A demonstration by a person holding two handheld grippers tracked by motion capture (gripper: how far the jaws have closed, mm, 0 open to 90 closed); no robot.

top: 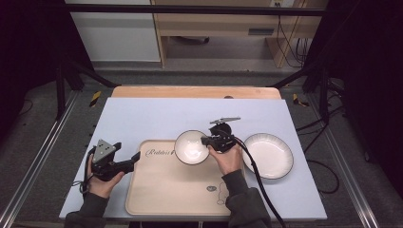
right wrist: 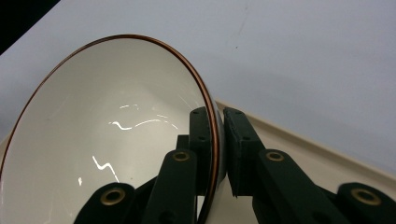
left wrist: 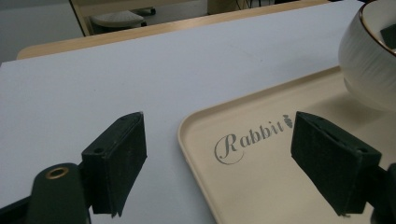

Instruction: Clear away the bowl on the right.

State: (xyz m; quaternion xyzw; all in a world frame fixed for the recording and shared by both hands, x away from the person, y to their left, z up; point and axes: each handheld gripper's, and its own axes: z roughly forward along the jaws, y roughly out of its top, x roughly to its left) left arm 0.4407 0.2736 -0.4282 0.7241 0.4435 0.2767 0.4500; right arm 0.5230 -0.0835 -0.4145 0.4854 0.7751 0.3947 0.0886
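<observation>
A white bowl (top: 191,147) with a brown rim hangs over the far edge of the beige tray (top: 161,190). My right gripper (top: 205,141) is shut on the bowl's right rim. In the right gripper view the rim of the bowl (right wrist: 107,140) runs between the two pads of my right gripper (right wrist: 218,140). My left gripper (top: 135,158) rests at the tray's left edge, open and holding nothing. In the left gripper view the jaws of my left gripper (left wrist: 217,158) stand wide apart over the tray (left wrist: 261,186), near its "Rabbit" print, with the bowl (left wrist: 371,56) at upper right.
A white plate (top: 267,155) with a dark rim lies on the pale blue table cover (top: 157,116) right of the tray. The wooden table edge (top: 195,91) runs along the far side. Black frame legs stand on the floor at both sides.
</observation>
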